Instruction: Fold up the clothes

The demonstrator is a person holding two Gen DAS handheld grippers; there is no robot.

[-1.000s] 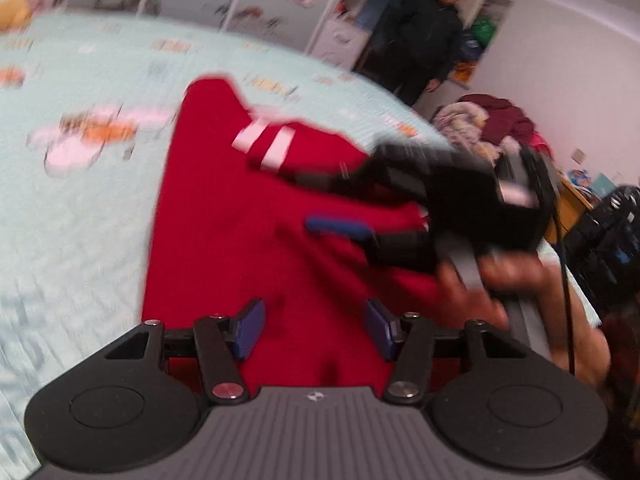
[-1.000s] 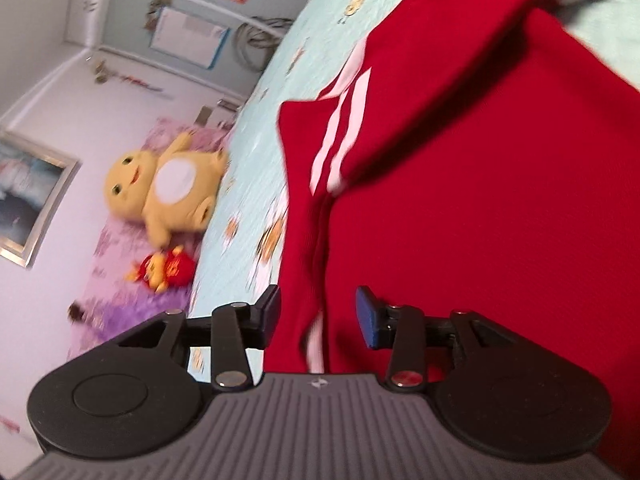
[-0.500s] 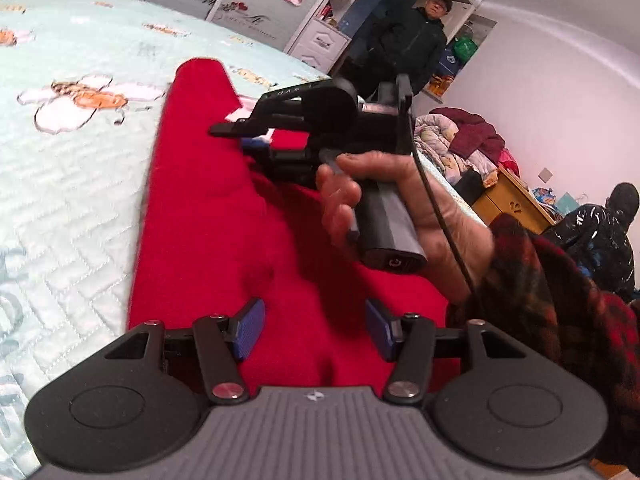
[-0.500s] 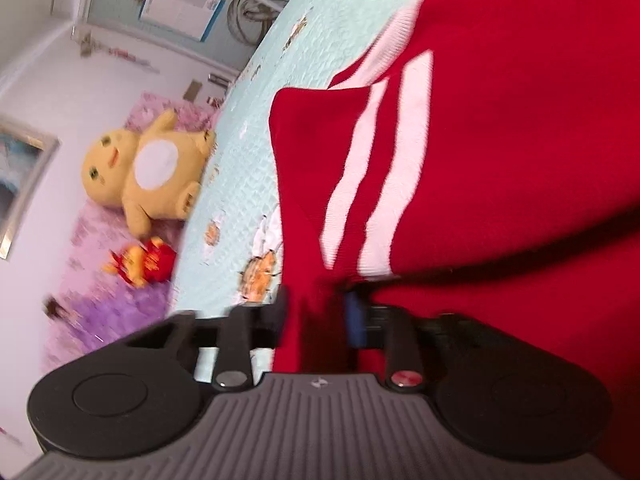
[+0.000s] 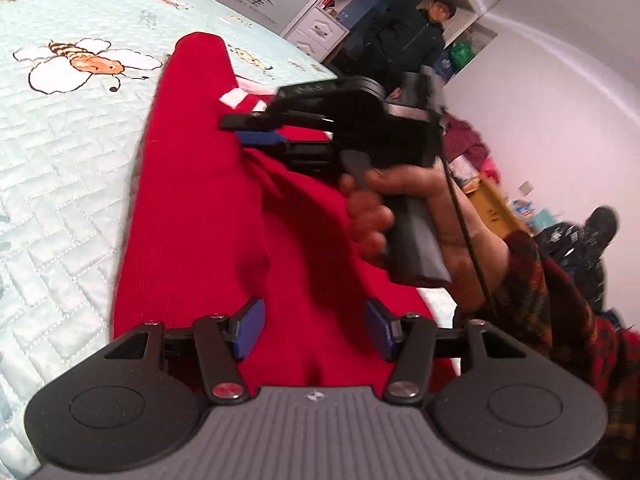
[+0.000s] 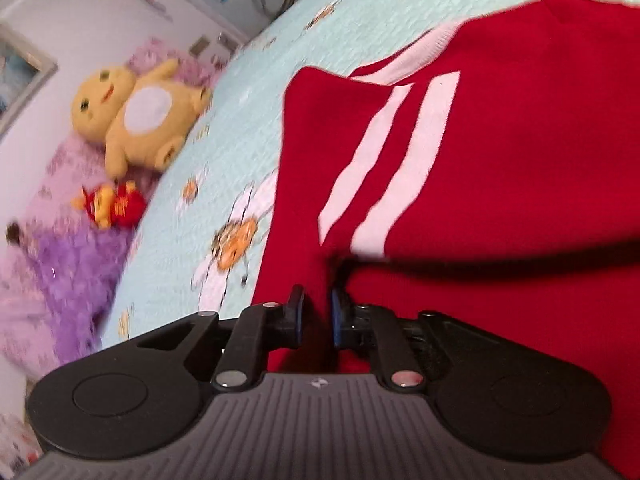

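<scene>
Right jaws pinching red knit sweater (image 6: 500, 152), left jaws spread, quilted bedspread (image 5: 60, 152)

The left gripper (image 5: 316, 328) hangs wide open over the red sweater (image 5: 192, 216) on the bed (image 5: 60, 152). The right gripper (image 5: 256, 130) pinches the sweater's fold.

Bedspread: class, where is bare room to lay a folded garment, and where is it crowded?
Bare bedspread lies left of the red sweater, around the bee print. Crowded: the right tongs grip the sweater; plush toys fill the purple blanket.
</scene>
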